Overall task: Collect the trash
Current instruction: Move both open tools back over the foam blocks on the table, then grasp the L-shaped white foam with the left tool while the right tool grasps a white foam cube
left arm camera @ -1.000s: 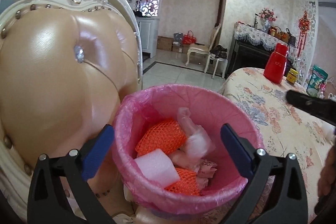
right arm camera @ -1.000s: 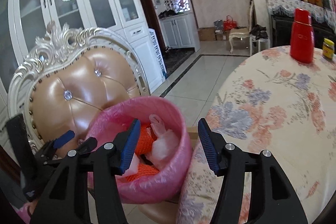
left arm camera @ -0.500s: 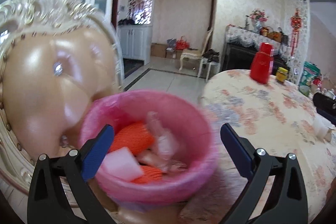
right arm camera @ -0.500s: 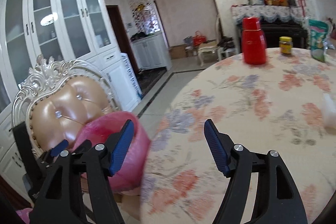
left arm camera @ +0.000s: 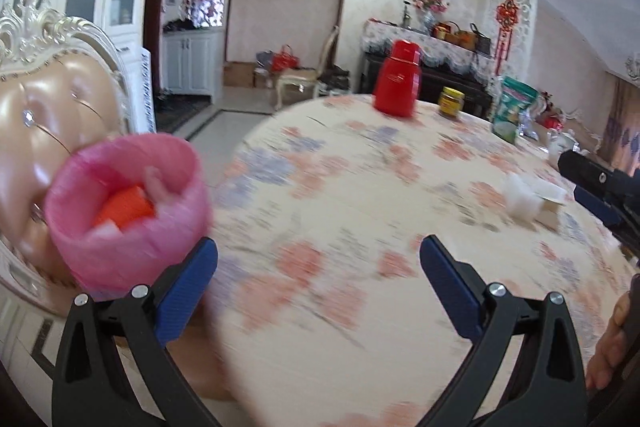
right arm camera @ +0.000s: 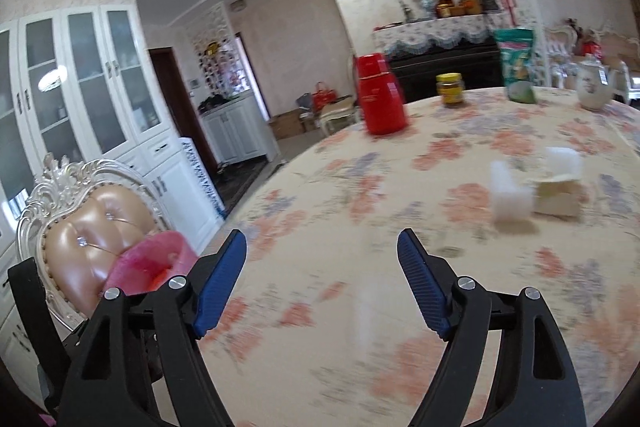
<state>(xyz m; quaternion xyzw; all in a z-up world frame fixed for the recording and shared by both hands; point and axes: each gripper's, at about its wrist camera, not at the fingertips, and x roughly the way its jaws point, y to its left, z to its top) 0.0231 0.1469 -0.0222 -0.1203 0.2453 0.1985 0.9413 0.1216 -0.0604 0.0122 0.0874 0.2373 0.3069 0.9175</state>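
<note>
Scraps [right arm camera: 536,193] are lying ahead-right of your right gripper [right arm camera: 322,283], its empty jaws opening. Your left gripper [left arm camera: 318,281], jaws wide and empty, is sitting farther off.

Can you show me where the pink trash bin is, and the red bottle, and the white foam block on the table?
pink trash bin [left arm camera: 132,251]: left wrist view, on its outer wall.
red bottle [right arm camera: 378,99]: right wrist view, on its body.
white foam block [right arm camera: 510,197]: right wrist view, on its front face.
</note>
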